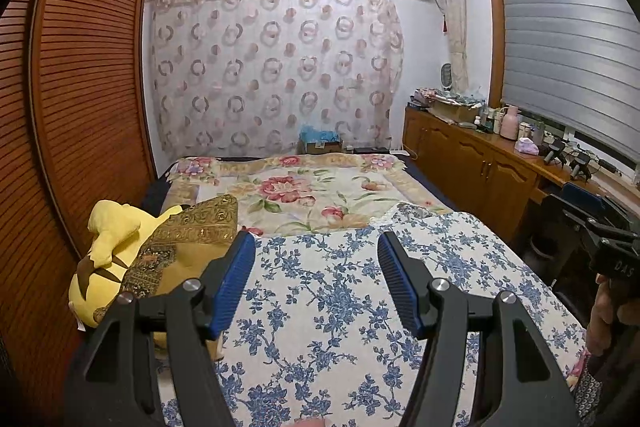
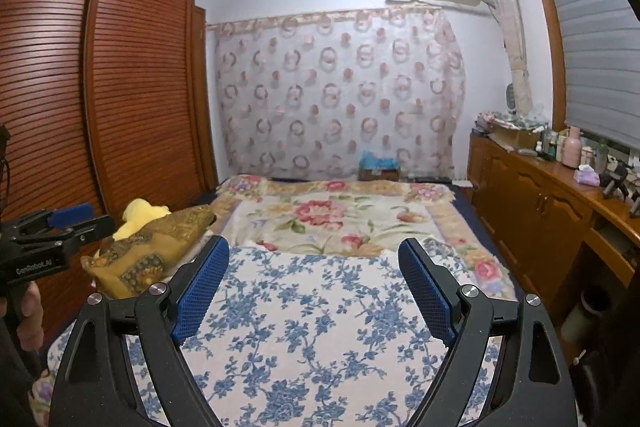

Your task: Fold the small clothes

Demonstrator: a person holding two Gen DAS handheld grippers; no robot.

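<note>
No small garment shows in either view. My left gripper [image 1: 316,241] hovers over the bed with its blue pads [image 1: 240,279] wide apart and nothing between them. My right gripper [image 2: 314,245] is likewise open and empty above the same white cover with blue flowers [image 2: 320,327]. The right gripper [image 1: 612,247] shows at the right edge of the left wrist view, with a hand [image 1: 600,315] below it. The left gripper [image 2: 60,223] appears at the left edge of the right wrist view. Both point slightly downward toward the far wall.
A blanket with red flowers [image 1: 312,195] covers the far half of the bed. A yellow plush toy [image 1: 112,247] and a gold cushion [image 1: 192,227] lie at the left, beside a slatted wooden wardrobe [image 1: 88,87]. A cluttered wooden cabinet [image 1: 472,163] runs along the right.
</note>
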